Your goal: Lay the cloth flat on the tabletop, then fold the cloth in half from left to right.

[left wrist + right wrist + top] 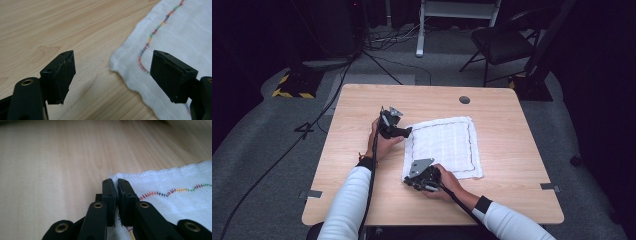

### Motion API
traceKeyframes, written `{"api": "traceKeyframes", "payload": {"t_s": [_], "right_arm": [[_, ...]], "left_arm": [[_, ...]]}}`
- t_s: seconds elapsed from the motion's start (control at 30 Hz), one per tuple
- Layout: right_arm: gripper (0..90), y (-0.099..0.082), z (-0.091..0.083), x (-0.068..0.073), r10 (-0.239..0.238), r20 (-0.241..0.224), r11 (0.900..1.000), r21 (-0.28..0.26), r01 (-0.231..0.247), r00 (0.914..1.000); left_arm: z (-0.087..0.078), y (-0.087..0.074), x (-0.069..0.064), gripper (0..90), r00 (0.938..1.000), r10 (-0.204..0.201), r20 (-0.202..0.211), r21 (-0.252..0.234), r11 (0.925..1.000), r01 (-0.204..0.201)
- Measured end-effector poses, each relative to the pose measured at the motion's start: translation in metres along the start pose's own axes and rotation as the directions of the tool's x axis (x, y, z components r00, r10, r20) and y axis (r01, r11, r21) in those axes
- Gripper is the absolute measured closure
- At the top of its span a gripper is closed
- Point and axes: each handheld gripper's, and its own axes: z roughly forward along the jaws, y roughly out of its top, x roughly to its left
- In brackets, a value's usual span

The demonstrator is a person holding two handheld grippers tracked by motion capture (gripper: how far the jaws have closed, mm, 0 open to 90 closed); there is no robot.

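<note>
A white cloth with a multicoloured stitched border lies flat on the wooden table. My left gripper is at the cloth's far left corner. In the left gripper view it is open, low over the table, with that corner of the cloth lying between the jaws and touching neither pad. My right gripper is at the near left corner. In the right gripper view it is shut, with the edge of the cloth pinched between the pads.
A round dark grommet sits near the table's far edge. Bare wood lies to the left and right of the cloth. Beyond the table are a black chair, floor cables and a yellow-black striped base.
</note>
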Motion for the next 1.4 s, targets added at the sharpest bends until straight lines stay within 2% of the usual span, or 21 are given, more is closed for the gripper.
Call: {"api": "traceKeyframes", "payload": {"t_s": [0.07, 0.13, 0.17, 0.2, 0.33, 0.47, 0.53, 0.57, 0.6, 0.7, 0.77, 0.87, 1.0, 1.13, 1.3, 1.4], "right_arm": [[84.9, -0.001, -0.001, 0.007, -0.008, -0.009, 1.0000, -0.001, 0.008, 0.9999], [85.0, -0.001, -0.003, 0.012, -0.015, -0.023, 0.9999, 0.003, 0.015, 0.9996], [85.0, -0.001, -0.004, 0.014, -0.023, -0.027, 0.9997, 0.005, 0.023, 0.9994], [84.9, -0.002, -0.005, 0.017, -0.028, -0.029, 0.9996, 0.006, 0.028, 0.9992], [85.0, -0.004, -0.007, 0.020, -0.030, -0.034, 0.9995, 0.008, 0.030, 0.9990], [84.9, -0.005, -0.009, 0.020, -0.031, -0.042, 0.9995, 0.008, 0.031, 0.9986], [84.9, -0.006, -0.009, 0.020, -0.033, -0.044, 0.9994, 0.005, 0.034, 0.9985], [85.0, -0.006, -0.009, 0.020, -0.033, -0.045, 0.9994, 0.004, 0.033, 0.9984], [85.0, -0.006, -0.009, 0.020, -0.036, -0.047, 0.9993, 0.007, 0.036, 0.9982], [85.2, -0.006, -0.010, 0.020, -0.050, -0.049, 0.9987, 0.010, 0.051, 0.9975], [85.3, -0.006, -0.010, 0.019, -0.042, -0.052, 0.9991, 0.002, 0.042, 0.9978], [85.4, -0.008, -0.010, 0.018, -0.037, -0.056, 0.9993, -0.005, 0.037, 0.9977], [85.5, -0.007, -0.015, 0.016, -0.034, -0.040, 0.9990, -0.029, 0.033, 0.9986], [85.6, -0.005, -0.018, 0.012, -0.030, -0.023, 0.9985, -0.047, 0.029, 0.9993], [85.8, -0.001, -0.022, 0.010, -0.041, -0.001, 0.9972, -0.063, 0.040, 0.9992], [85.8, -0.001, -0.025, 0.009, -0.045, 0.012, 0.9962, -0.074, 0.046, 0.9989]], "left_arm": [[0.004, 0.000, -0.004, 20.3, 0.9999, 0.017, 0.000, 0.021, 0.9996, -0.017], [0.008, -0.001, -0.007, 20.3, 0.9998, 0.015, 0.014, 0.038, 0.9992, -0.015], [0.011, -0.002, -0.009, 20.3, 0.9994, 0.035, 0.002, 0.071, 0.9968, -0.035], [0.012, -0.003, -0.010, 20.1, 0.9992, 0.040, -0.004, 0.084, 0.9957, -0.039], [0.011, -0.009, -0.005, 16.7, 0.9998, 0.009, 0.015, 0.080, 0.9967, -0.011], [0.007, -0.014, 0.000, 15.0, 0.9996, 0.014, 0.025, 0.075, 0.9970, -0.016], [0.006, -0.015, -0.001, 15.5, 0.9991, 0.032, 0.029, 0.072, 0.9968, -0.034], [0.003, -0.017, -0.001, 18.3, 0.9962, 0.062, 0.061, 0.061, 0.9959, -0.066], [0.001, -0.017, -0.003, 31.4, 0.9915, 0.085, 0.098, 0.052, 0.9946, -0.090], [-0.002, -0.019, -0.004, 54.2, 0.9821, 0.117, 0.147, 0.040, 0.9914, -0.125], [-0.005, -0.019, -0.002, 70.6, 0.9747, 0.124, 0.186, 0.046, 0.9898, -0.135], [-0.005, -0.020, 0.002, 82.2, 0.9711, 0.090, 0.221, 0.053, 0.9932, -0.104], [-0.008, -0.020, 0.008, 84.0, 0.9776, 0.074, 0.197, 0.052, 0.9950, -0.085], [-0.015, -0.018, 0.012, 84.3, 0.9827, 0.086, 0.164, 0.043, 0.9947, -0.094], [-0.025, -0.017, 0.016, 84.5, 0.9854, 0.094, 0.142, 0.024, 0.9948, -0.099], [-0.029, -0.016, 0.018, 84.6, 0.9880, 0.077, 0.134, 0.008, 0.9969, -0.079]]}}
